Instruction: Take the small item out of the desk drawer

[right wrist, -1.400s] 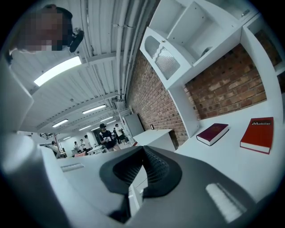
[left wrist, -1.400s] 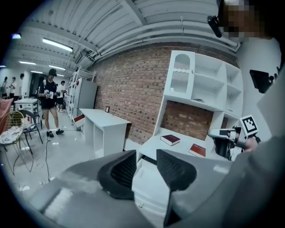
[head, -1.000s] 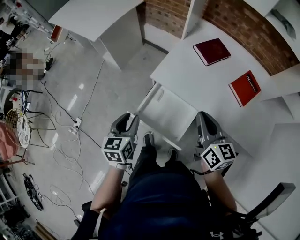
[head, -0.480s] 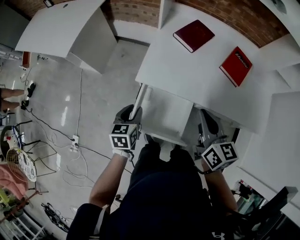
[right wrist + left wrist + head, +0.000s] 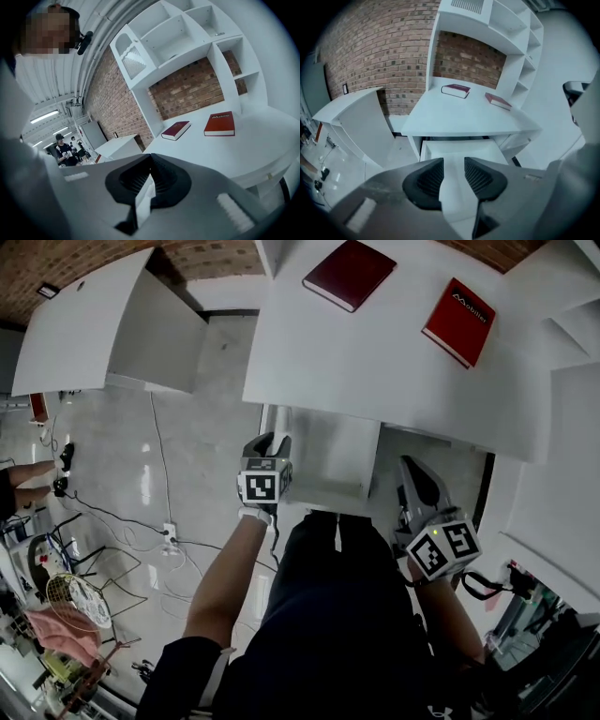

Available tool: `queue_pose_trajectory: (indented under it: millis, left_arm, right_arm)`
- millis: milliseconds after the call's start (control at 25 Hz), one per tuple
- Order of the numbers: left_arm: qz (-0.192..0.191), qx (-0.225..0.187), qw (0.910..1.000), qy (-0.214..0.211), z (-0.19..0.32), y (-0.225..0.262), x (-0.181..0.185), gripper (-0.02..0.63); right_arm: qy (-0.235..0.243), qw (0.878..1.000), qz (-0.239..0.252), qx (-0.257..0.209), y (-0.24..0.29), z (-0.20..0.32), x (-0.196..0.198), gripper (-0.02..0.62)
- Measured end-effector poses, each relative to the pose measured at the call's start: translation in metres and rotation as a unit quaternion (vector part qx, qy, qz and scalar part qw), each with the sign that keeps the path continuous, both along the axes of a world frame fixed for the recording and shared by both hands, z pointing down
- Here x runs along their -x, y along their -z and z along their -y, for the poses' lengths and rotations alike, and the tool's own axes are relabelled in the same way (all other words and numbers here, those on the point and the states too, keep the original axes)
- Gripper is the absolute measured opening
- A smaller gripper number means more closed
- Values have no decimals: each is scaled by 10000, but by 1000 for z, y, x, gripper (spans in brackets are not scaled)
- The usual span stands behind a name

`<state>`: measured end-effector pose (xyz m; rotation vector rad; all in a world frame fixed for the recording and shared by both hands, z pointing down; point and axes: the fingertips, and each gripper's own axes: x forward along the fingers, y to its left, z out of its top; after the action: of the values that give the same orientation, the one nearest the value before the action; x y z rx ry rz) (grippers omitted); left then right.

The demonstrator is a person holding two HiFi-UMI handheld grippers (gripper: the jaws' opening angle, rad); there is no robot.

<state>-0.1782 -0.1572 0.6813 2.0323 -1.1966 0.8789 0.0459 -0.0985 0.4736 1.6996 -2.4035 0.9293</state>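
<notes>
The white drawer sticks out from under the white desk; what I see of its inside is bare, and no small item shows. My left gripper is at the drawer's front left edge. Its pads stand a narrow gap apart, and the drawer's white front fills that gap, so it is shut on that edge. My right gripper hangs below the desk's front at the right of the drawer, apart from it. Its jaws are shut and hold nothing.
A dark red book and a red book lie on the desk. White shelves rise behind it against a brick wall. A second white desk stands to the left, and cables trail over the floor.
The head view has swung over the desk. My left gripper has moved forward onto the drawer's front left edge. The right gripper has stayed low at the right.
</notes>
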Motion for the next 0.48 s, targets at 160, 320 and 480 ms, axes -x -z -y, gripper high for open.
queue_pose_trajectory:
  millis: [160,320,480]
  left_arm:
    - [521,143,9985,-126,12,-34,-8,156]
    - [932,428,9947,-94,15,-73,-14,164]
    - [1620,443,9853,-295,21,-111,-12,164]
  right_arm:
    - [-72,9998,168,119,-19,-2,-10,3]
    - [-167,9992,249,275,-33,-4,-22,3]
    - [-346,9980,276,445,-48,-14,-34,3]
